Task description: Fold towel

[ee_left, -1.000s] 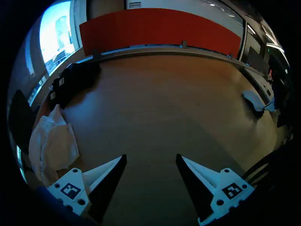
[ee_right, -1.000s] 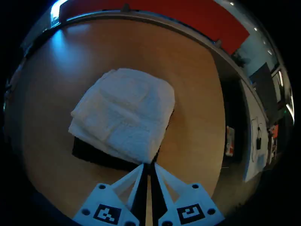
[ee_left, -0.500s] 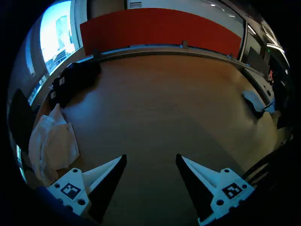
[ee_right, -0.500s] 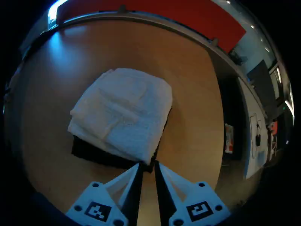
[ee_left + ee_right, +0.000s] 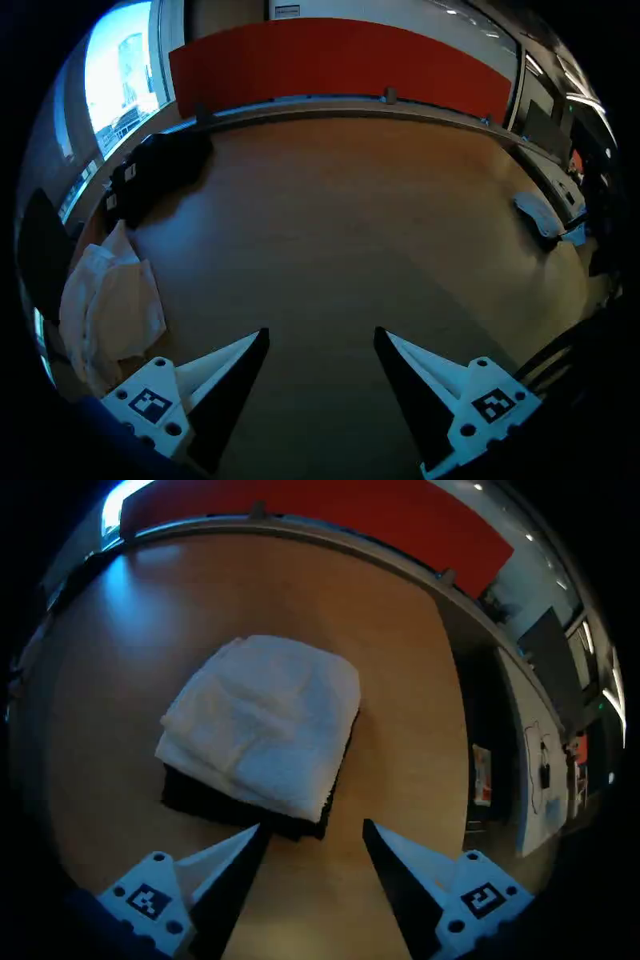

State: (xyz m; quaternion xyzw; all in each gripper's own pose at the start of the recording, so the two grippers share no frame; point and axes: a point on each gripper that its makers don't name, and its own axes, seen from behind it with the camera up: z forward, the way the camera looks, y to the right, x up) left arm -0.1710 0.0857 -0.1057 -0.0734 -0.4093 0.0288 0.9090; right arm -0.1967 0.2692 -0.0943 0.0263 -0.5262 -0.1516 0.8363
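**Towel's folded, right claw just let go**

The folded white towel [image 5: 264, 720] sits about mid-table on the wooden table [image 5: 400, 664], stacked on a dark cloth or mat [image 5: 228, 808] that peeks out along its near edge; can't tell which it is.

The right gripper [image 5: 315, 826] hangs over the table just short of that dark edge, fingers spread wide with nothing between them. Nothing blocks the towel from this side.

In the left gripper view, the left gripper [image 5: 320, 330] is also spread wide over bare table, holding nothing. There's other stuff round the table too: a crumpled white cloth [image 5: 108, 308] at its left edge; a black bag [image 5: 156, 172] at its far-left corner; a red panel [image 5: 336, 60] along its far edge; a small pale bundle [image 5: 540, 214] at its right edge, too small to tell what it is.

Versus a second ago: the right fingers were nearly together at the towel's near corner; now they're wide apart and backed off, and the towel lies a bit flatter. The left side hasn't budged.
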